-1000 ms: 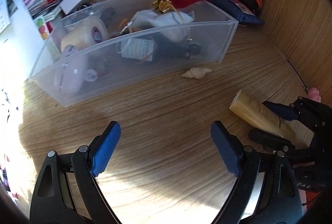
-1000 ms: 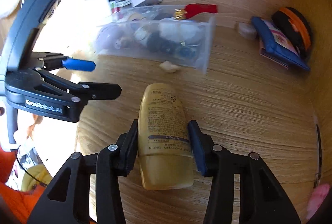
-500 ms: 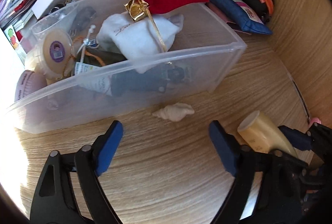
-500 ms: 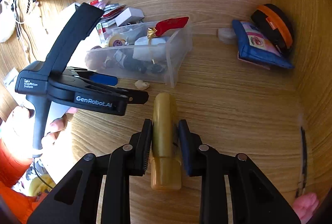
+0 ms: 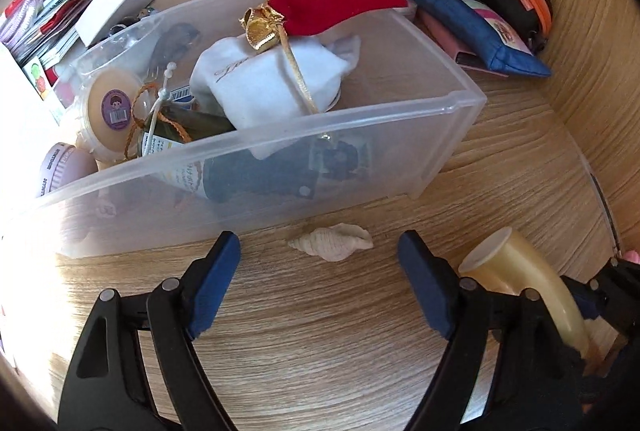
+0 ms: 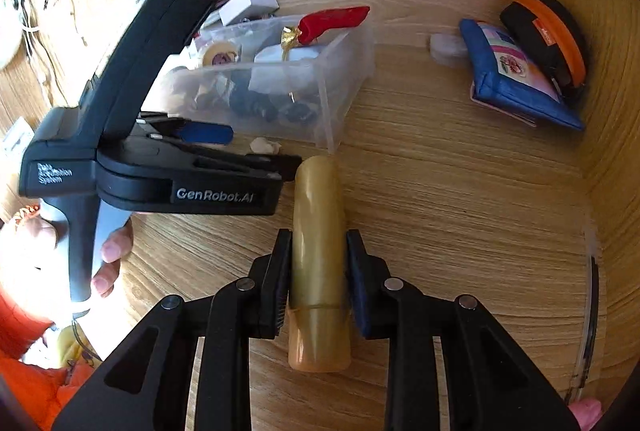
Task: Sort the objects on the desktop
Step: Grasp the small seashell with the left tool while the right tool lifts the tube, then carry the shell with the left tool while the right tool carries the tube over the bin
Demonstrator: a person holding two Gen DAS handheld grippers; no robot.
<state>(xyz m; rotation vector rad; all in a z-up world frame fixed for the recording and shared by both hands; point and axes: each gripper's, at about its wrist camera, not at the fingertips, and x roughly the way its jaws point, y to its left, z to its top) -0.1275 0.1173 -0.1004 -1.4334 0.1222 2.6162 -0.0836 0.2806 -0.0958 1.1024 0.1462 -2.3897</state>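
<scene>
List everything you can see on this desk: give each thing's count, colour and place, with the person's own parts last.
bin: 1, clear, back of desk, filled
red pouch: 1, on bin's far rim
white pouch: 1, inside bin
shell: 1, cream, desk, before bin
tube: 1, yellow, in right claw
blue pouch: 1, right back corner
black case: 1, orange zip, behind blue pouch
left claw: open, near shell
right claw: shut on tube

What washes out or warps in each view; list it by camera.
Left wrist: sunlight blows out the left edge beside the clear bin; fisheye curves the desk grain; seashell sharp. Right wrist: glare whitens the upper left; the tube in the right gripper is crisp; corners vignette black.
</scene>
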